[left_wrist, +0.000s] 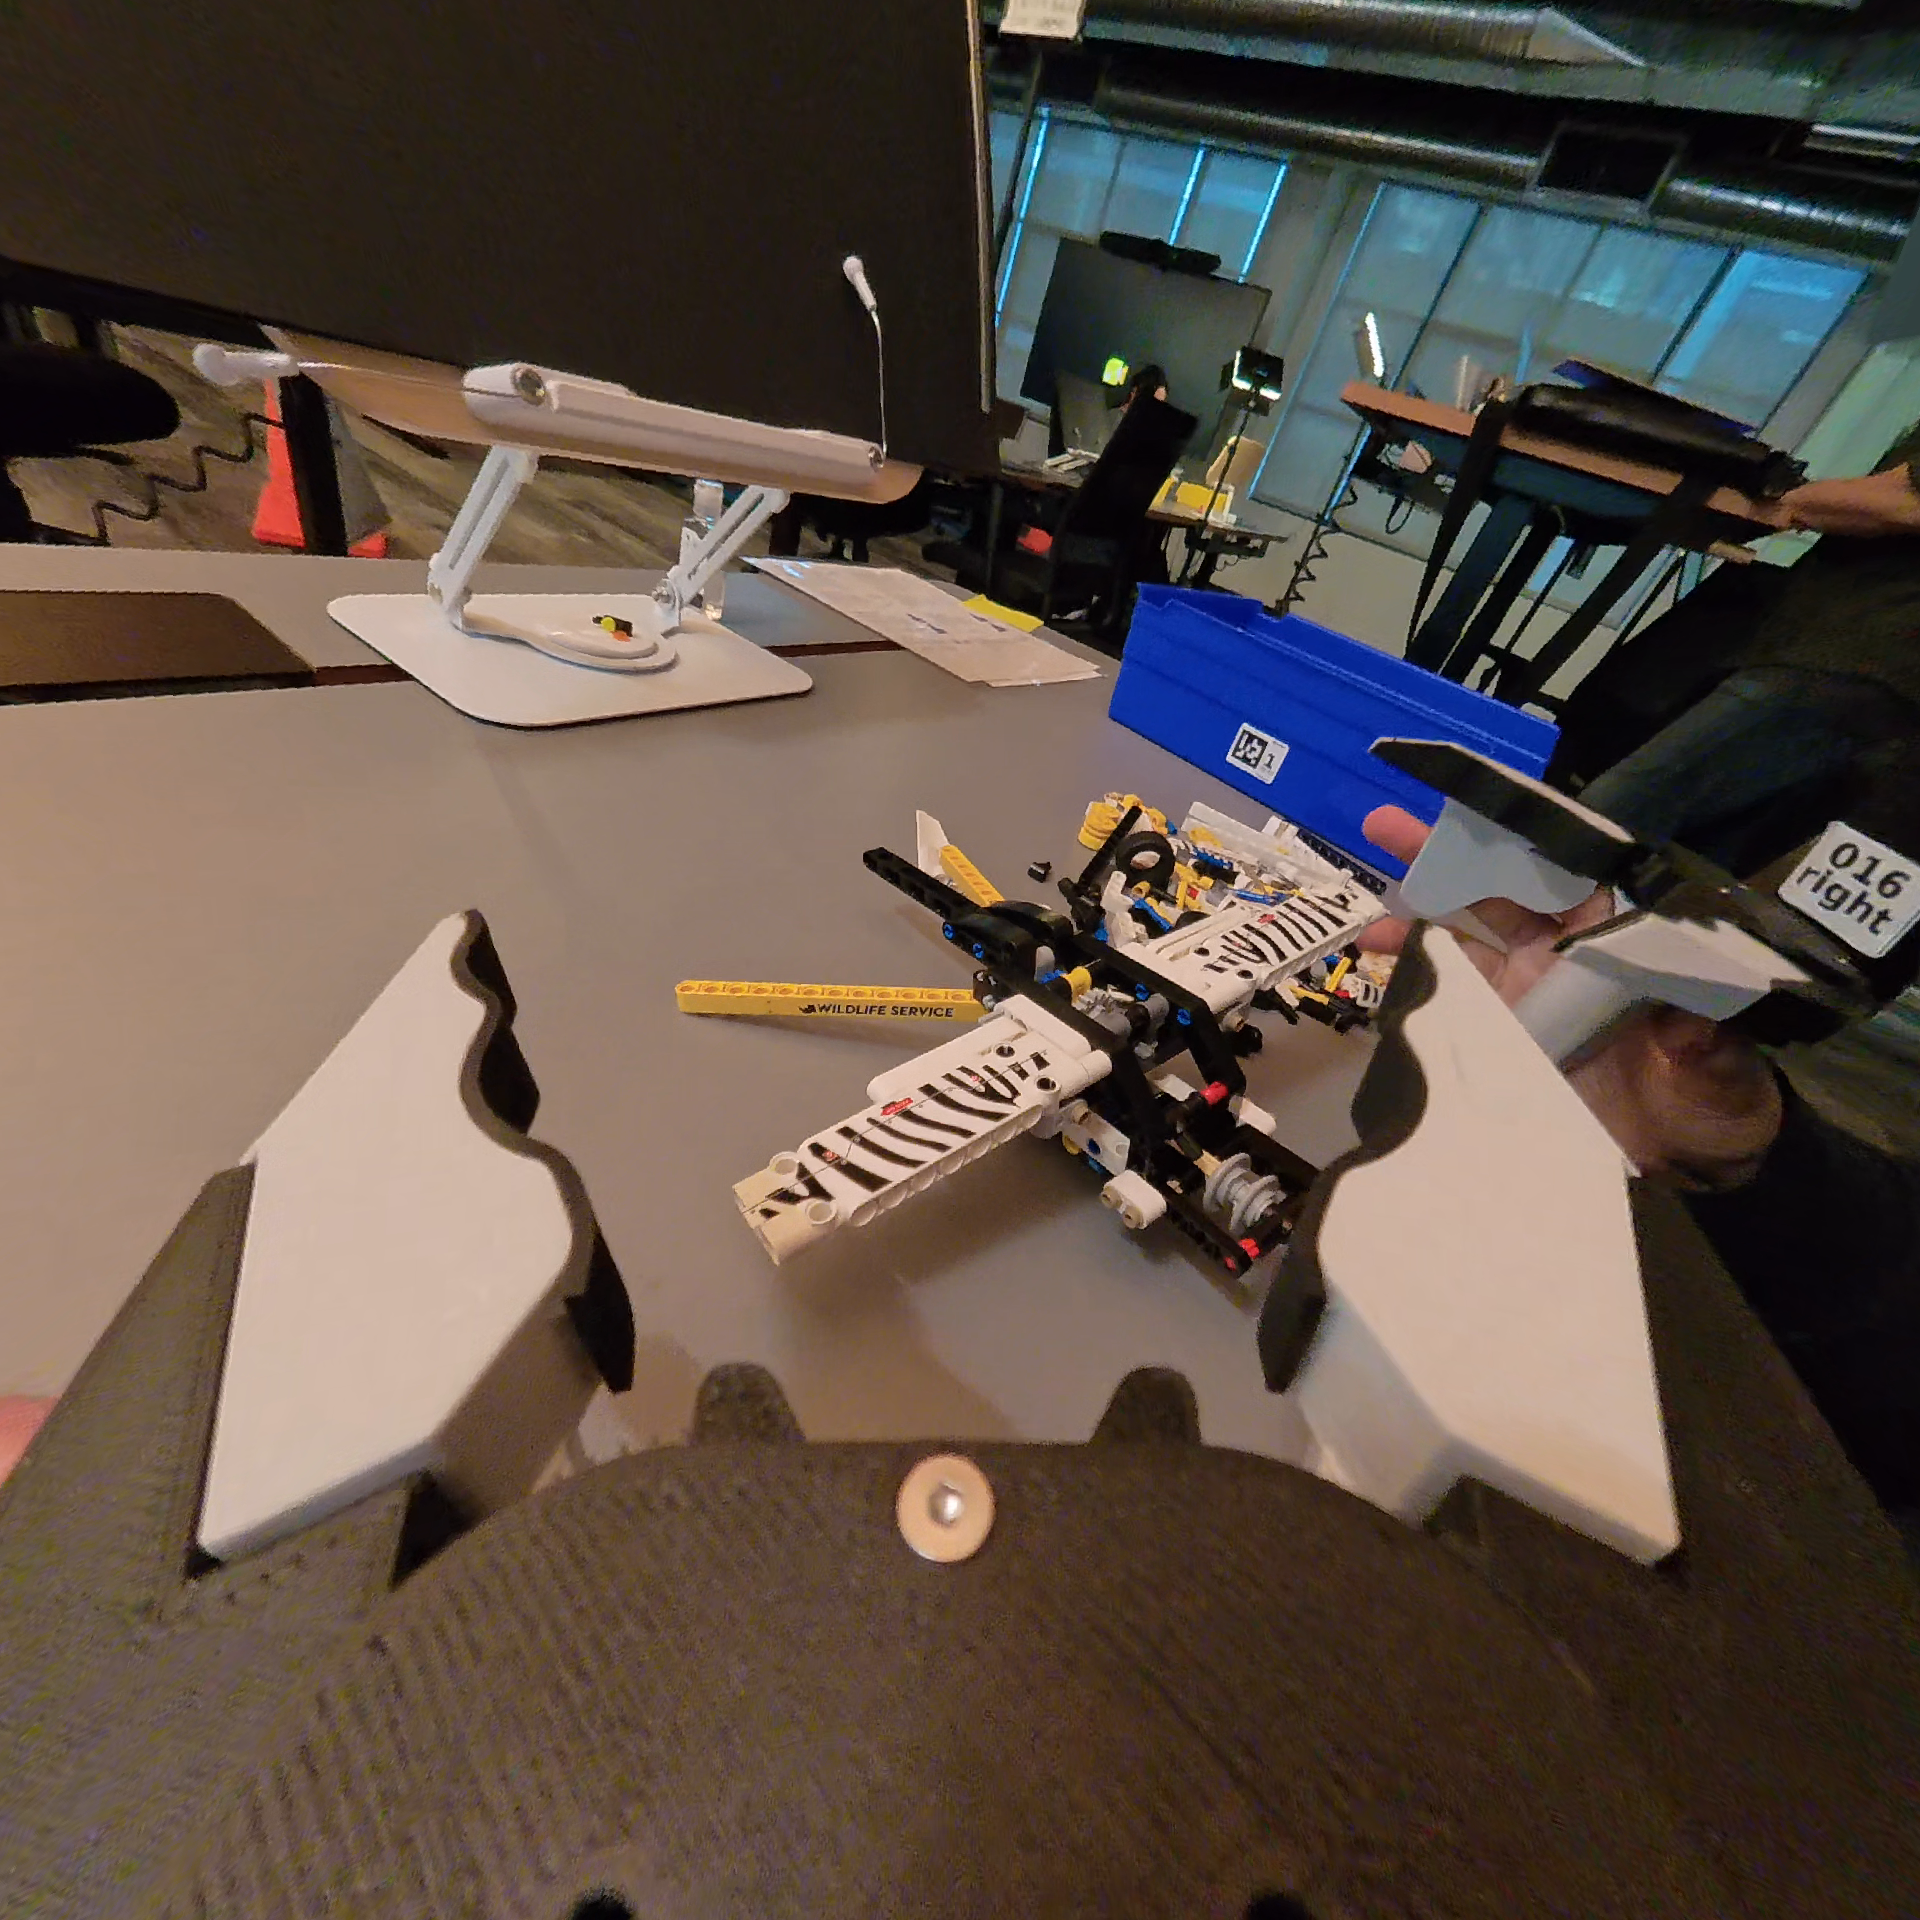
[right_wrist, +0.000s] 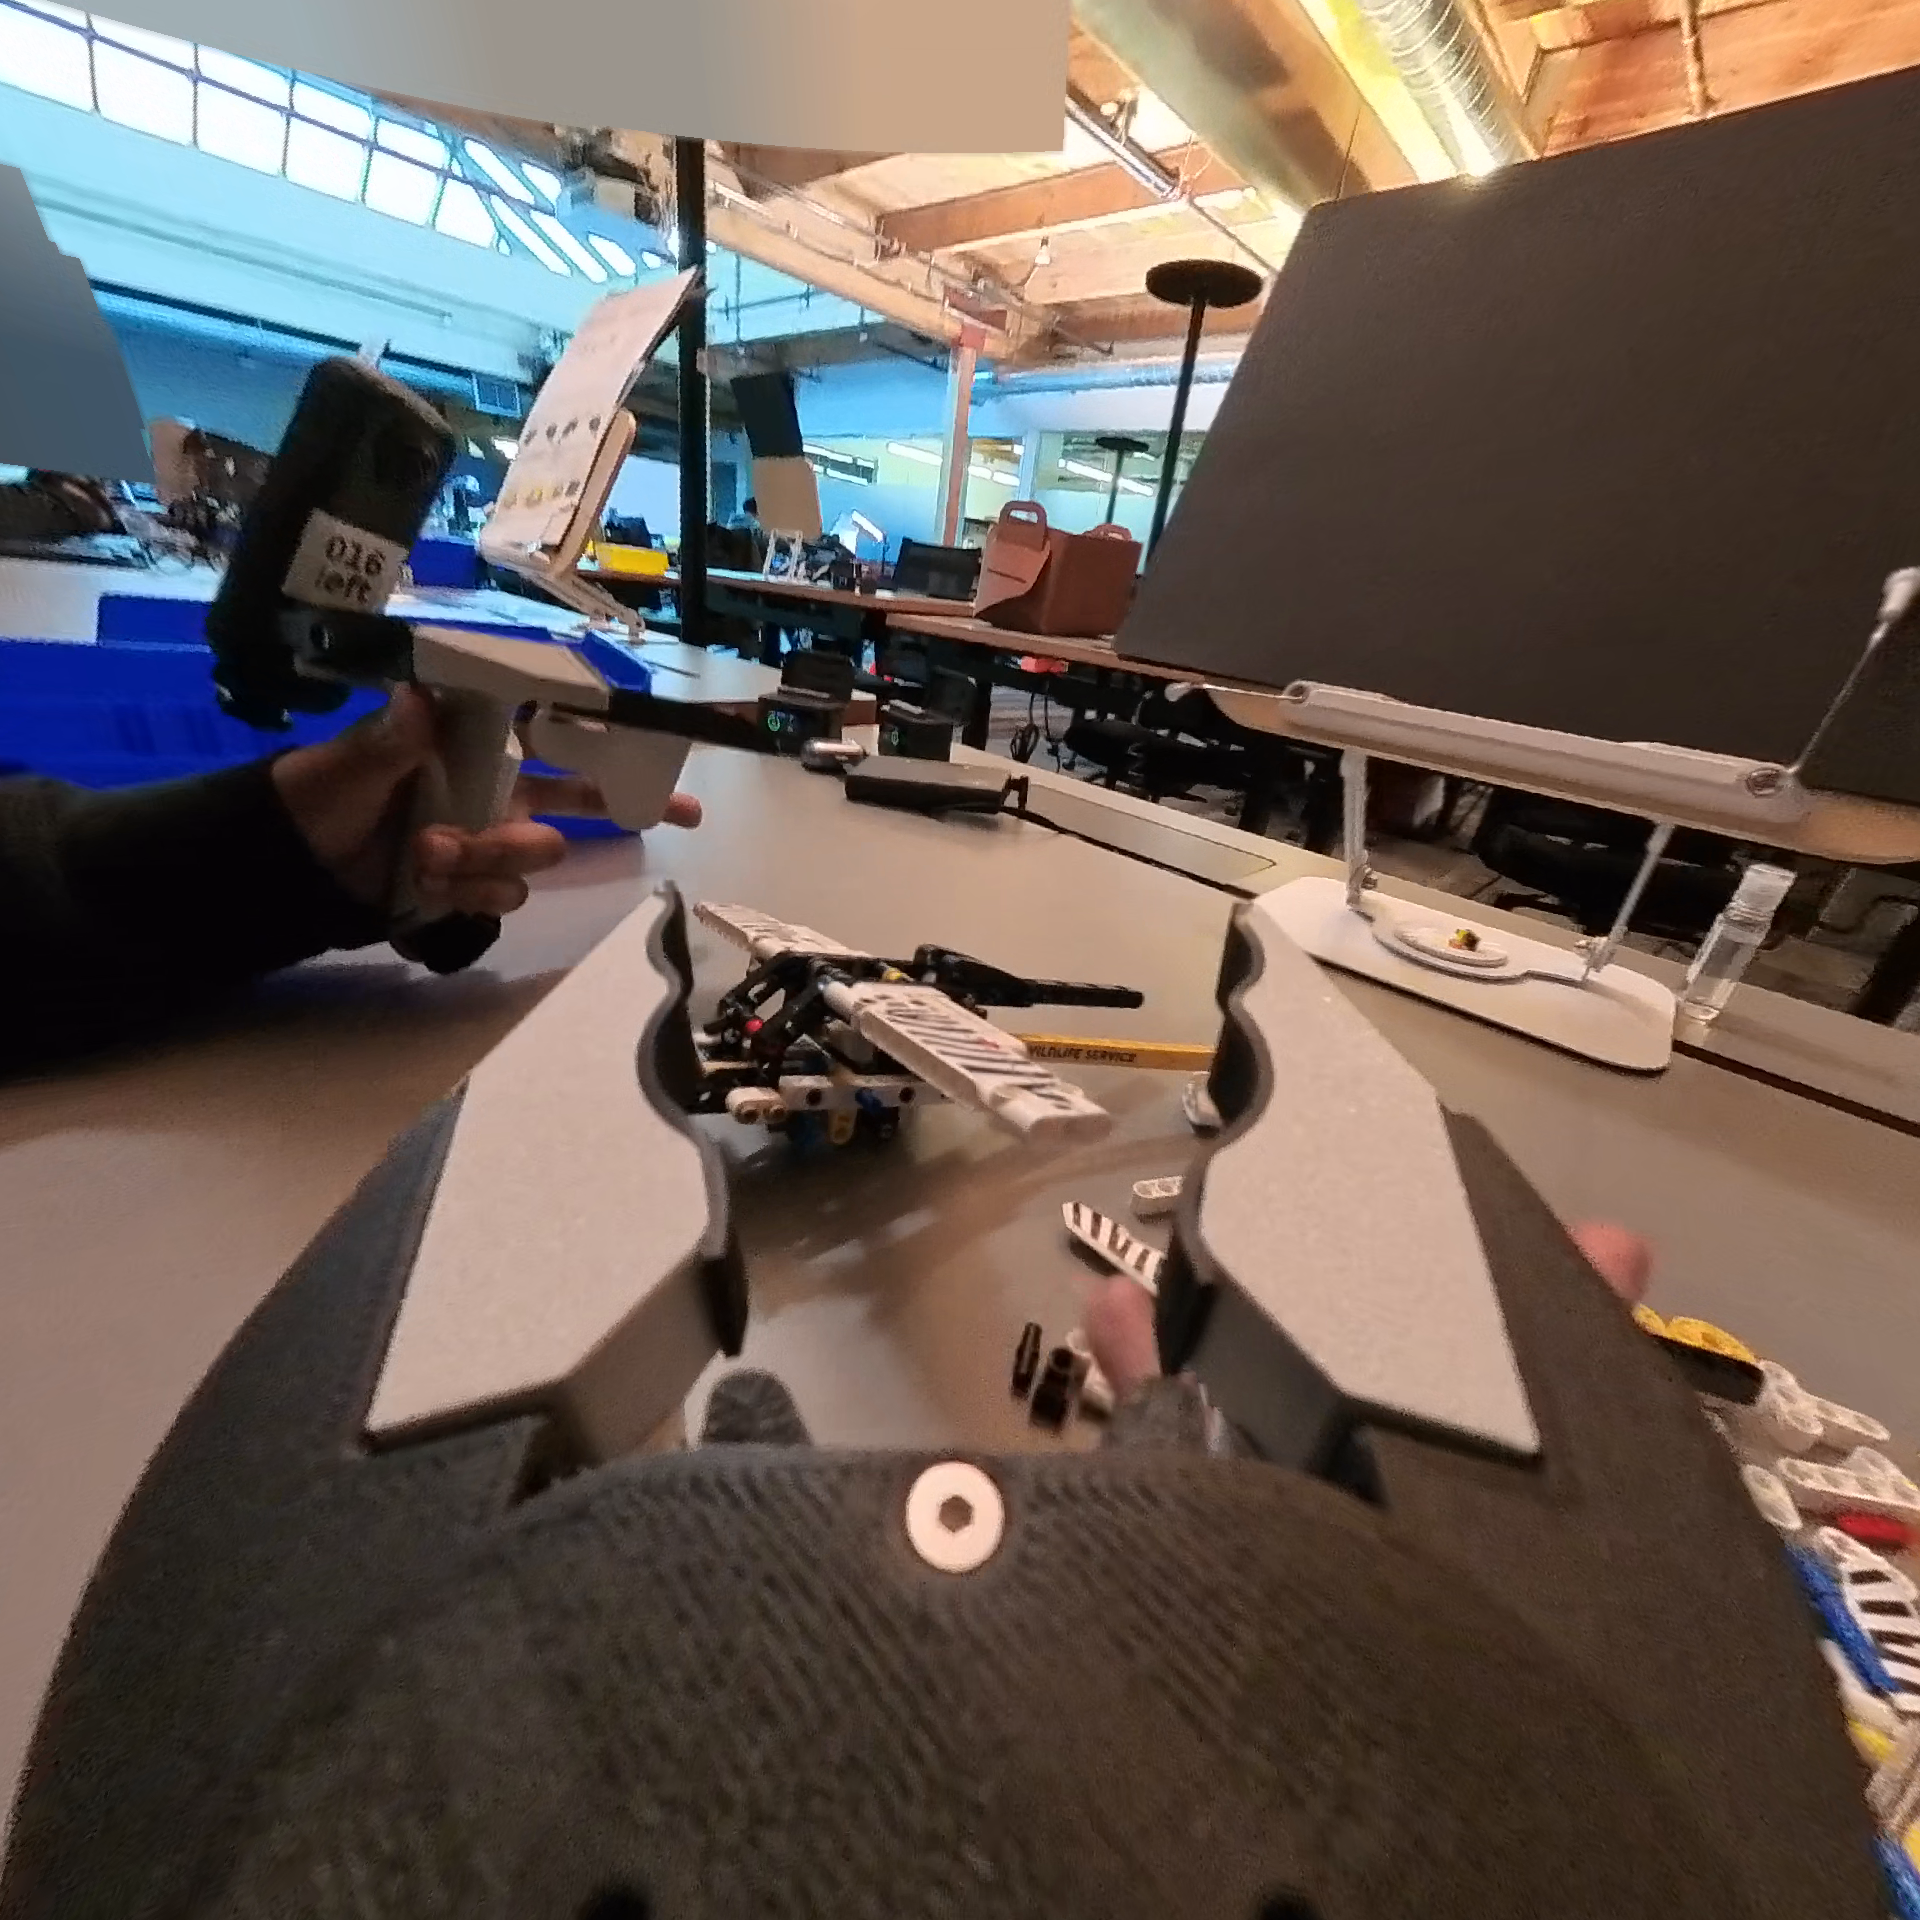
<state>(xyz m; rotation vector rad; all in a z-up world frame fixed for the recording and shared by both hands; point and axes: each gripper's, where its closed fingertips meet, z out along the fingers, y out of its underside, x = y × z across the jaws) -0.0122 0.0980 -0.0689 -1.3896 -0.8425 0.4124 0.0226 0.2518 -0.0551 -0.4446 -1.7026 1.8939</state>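
A toy-brick plane model (left_wrist: 1081, 1049) with zebra-striped white wings, a black frame and a yellow beam (left_wrist: 826, 1000) lies on the grey table (left_wrist: 520, 883). My left gripper (left_wrist: 951, 945) is wide open and empty, hovering above the table short of the model. My right gripper (right_wrist: 951, 935) is open and empty too; the model (right_wrist: 883, 1039) lies on the table beyond its fingertips, untouched. The right gripper also shows in the left wrist view (left_wrist: 1538, 831), held in a hand above the loose bricks. The left gripper shows in the right wrist view (right_wrist: 582, 707), raised at the left.
A pile of loose bricks (left_wrist: 1226, 862) lies behind the model, next to a blue bin (left_wrist: 1320, 696). A white stand (left_wrist: 561, 644) carries a dark board (left_wrist: 499, 187) at the back. Small black and striped parts (right_wrist: 1091, 1299) lie near my right fingers. Papers (left_wrist: 925, 623) lie farther back.
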